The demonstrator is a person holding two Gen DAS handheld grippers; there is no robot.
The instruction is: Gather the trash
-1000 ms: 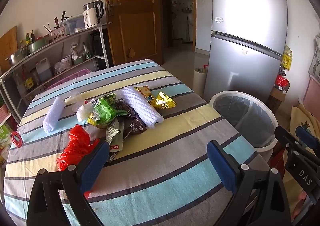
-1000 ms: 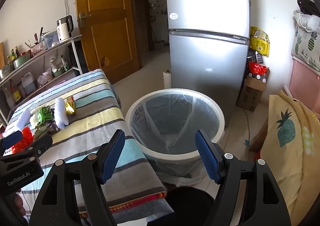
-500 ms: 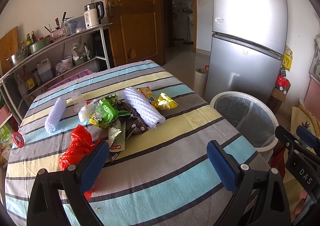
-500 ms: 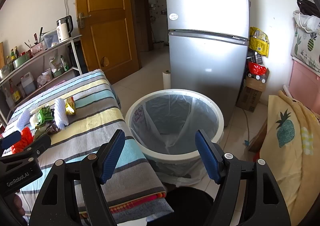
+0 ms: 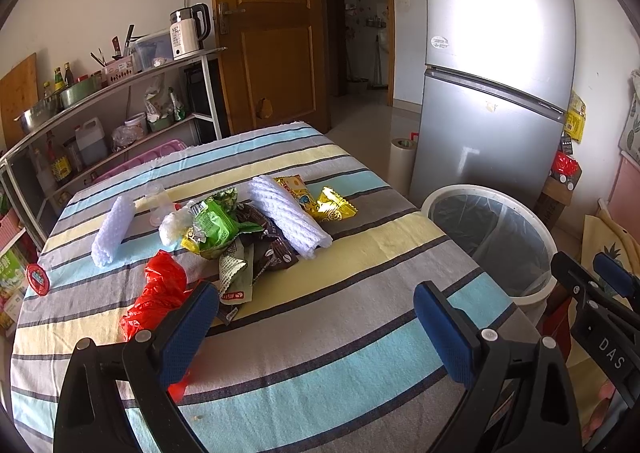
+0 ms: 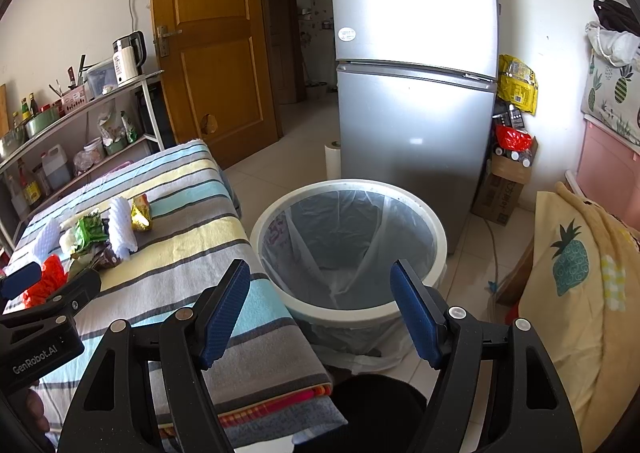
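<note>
Both grippers, left (image 5: 316,323) and right (image 6: 320,313), gape empty; wrappers (image 5: 240,229) lie heaped just ahead of the left, bin (image 6: 348,305) under the right. They're light, crinkly, slippery: pinch a bunched fold

The striped tablecloth (image 5: 320,317) looks like matt woven cloth, while the gold wrapper (image 5: 334,205) and red plastic bag (image 5: 160,293) on it are glossy and crinkled. The fridge (image 6: 416,93) is smooth brushed metal with a bright sheen, the door (image 5: 268,33) varnished wood. A thin translucent plastic liner (image 6: 352,237) lines the smooth white plastic bin (image 6: 360,311).

Red bag (image 5: 158,295) partly behind left gripper (image 5: 314,327)
</note>
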